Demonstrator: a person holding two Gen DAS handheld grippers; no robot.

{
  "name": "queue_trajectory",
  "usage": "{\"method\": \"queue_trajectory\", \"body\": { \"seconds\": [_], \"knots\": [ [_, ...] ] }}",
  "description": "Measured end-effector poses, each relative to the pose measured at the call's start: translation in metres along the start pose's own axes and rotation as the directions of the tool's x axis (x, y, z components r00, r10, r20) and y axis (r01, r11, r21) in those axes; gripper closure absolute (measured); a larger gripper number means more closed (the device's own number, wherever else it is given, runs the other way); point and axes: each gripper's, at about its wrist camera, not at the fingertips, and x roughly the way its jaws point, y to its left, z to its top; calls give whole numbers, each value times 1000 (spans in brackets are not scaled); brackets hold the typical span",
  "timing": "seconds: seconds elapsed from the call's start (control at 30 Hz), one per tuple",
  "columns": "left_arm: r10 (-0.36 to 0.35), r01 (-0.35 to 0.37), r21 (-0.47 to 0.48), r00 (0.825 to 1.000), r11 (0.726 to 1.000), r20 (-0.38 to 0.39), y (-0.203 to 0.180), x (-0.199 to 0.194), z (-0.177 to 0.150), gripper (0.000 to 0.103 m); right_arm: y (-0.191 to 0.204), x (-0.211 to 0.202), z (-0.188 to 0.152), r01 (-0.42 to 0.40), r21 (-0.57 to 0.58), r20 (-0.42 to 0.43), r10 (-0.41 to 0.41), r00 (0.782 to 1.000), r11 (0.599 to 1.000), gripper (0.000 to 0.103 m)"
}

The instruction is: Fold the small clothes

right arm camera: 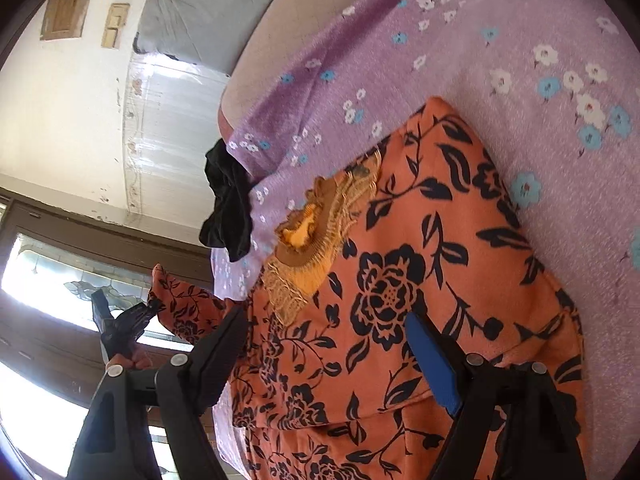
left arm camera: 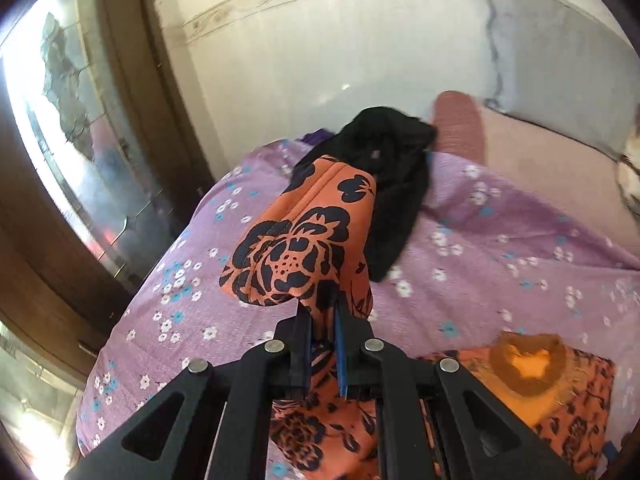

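Observation:
An orange garment with a black flower print lies on the purple flowered bed sheet. Its gold embroidered neckline faces up. My left gripper is shut on one sleeve and holds it lifted off the bed; it also shows in the right wrist view gripping the sleeve end. My right gripper is open just above the garment's body, with one blue pad showing. The neckline also shows in the left wrist view.
A black garment lies crumpled on the sheet beyond the sleeve, also in the right wrist view. A grey pillow leans on the tiled wall. A wooden-framed window is beside the bed's edge.

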Motion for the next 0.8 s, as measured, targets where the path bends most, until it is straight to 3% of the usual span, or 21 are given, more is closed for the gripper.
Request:
{"method": "queue_trajectory", "body": {
  "seconds": [0.13, 0.23, 0.33, 0.37, 0.43, 0.47, 0.5, 0.53, 0.57, 0.63, 0.7, 0.8],
  "knots": [
    [-129, 123, 134, 991, 983, 41, -64, -65, -10, 93, 4, -30, 6, -28, -12, 81, 28, 996, 1000, 20],
    [-242, 228, 221, 970, 948, 36, -115, -100, -29, 93, 1, -44, 9, -63, 11, 121, 61, 991, 998, 20],
    [-369, 361, 296, 929, 884, -29, -164, -121, -54, 89, -3, -53, 12, -75, 27, 151, 70, 986, 997, 19],
    [-417, 415, 313, 907, 855, -65, -182, -127, -63, 88, -4, -54, 15, -79, 33, 153, 73, 986, 996, 19],
    [-496, 511, 323, 858, 796, -134, -207, -137, -80, 62, -6, -53, 19, -96, 46, 142, 89, 986, 994, 19],
    [-534, 545, 319, 835, 775, -131, -211, -144, -86, 54, -7, -52, 21, -105, 54, 135, 97, 986, 993, 19],
    [-564, 566, 314, 819, 763, -105, -210, -150, -91, 39, -9, -52, 23, -112, 65, 133, 103, 986, 992, 19],
    [-582, 573, 308, 810, 760, -72, -206, -158, -95, 27, -12, -52, 24, -119, 76, 132, 108, 985, 990, 19],
    [-587, 569, 300, 809, 766, -34, -199, -161, -98, 25, -14, -52, 26, -126, 87, 129, 115, 985, 988, 18],
    [-553, 529, 275, 833, 803, 13, -176, -153, -102, 25, -19, -50, 29, -148, 115, 120, 134, 984, 982, 18],
    [-477, 463, 220, 878, 859, 17, -145, -124, -105, 25, -22, -45, 31, -137, 129, 102, 125, 987, 982, 18],
    [-313, 314, 126, 949, 941, -21, -96, -72, -122, 25, -21, -35, 33, -54, 111, 72, 47, 996, 992, 18]
  ]
}}
